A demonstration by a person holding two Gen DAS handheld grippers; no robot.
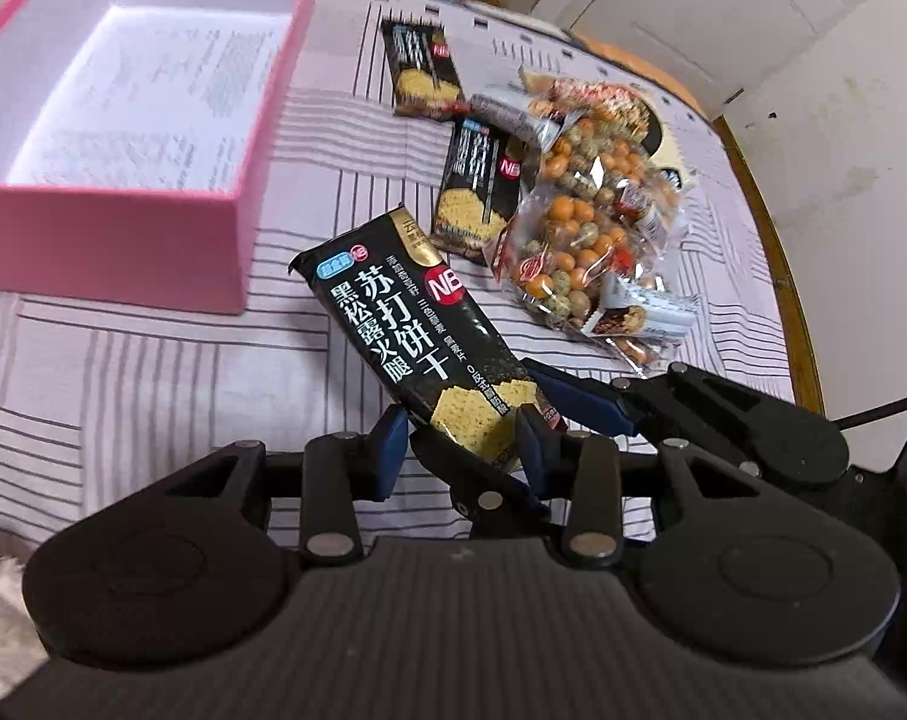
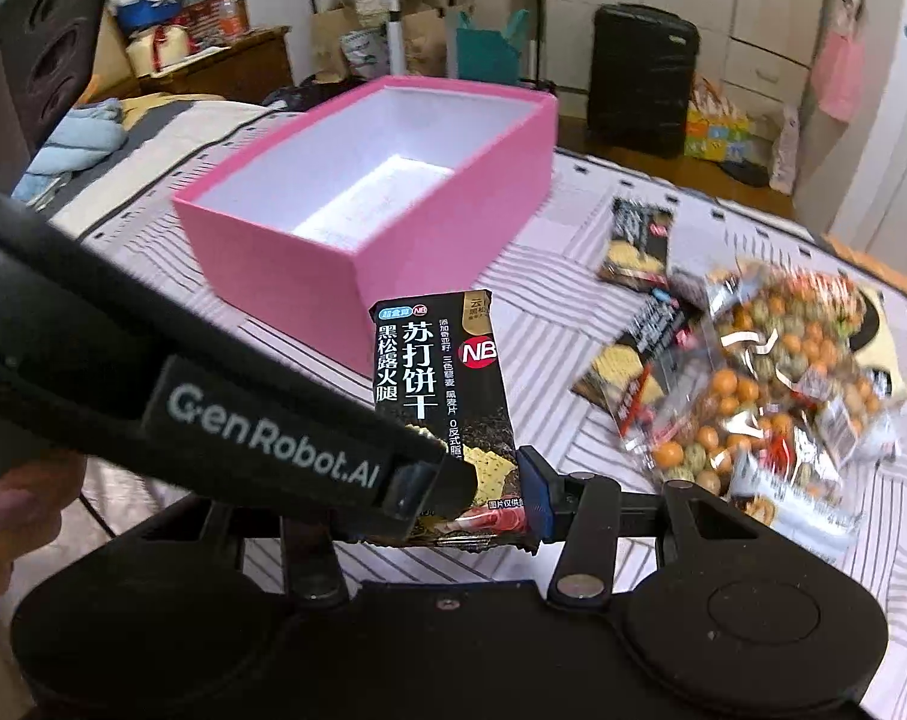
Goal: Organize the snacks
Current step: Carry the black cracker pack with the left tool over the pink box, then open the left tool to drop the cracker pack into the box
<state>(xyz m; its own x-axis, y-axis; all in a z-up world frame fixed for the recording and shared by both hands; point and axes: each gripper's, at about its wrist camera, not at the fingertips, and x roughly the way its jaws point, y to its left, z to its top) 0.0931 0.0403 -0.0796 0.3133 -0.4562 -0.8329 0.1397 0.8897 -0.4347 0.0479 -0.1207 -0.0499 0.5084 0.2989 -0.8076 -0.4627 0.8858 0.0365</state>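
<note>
A black cracker packet [image 1: 405,336] [image 2: 441,372] is lifted above the striped cloth, held at its lower end by both grippers. My left gripper [image 1: 460,447] is shut on it, blue pads against its two sides. The right gripper's fingers [image 1: 579,399] come in from the right and pinch the same end. In the right wrist view my right gripper [image 2: 465,498] has its right pad on the packet's edge; its left finger is hidden behind the left gripper's fingers [image 2: 405,480]. The open pink box [image 1: 123,240] [image 2: 273,252] stands just beyond, with only paper inside.
Two more black cracker packets [image 1: 420,69] [image 1: 480,186] and several clear bags of coated nuts [image 1: 579,240] [image 2: 753,390] lie to the right. The table's wooden rim [image 1: 777,222] curves past them. A hand [image 2: 9,516] shows at the left, a black suitcase [image 2: 639,78] behind.
</note>
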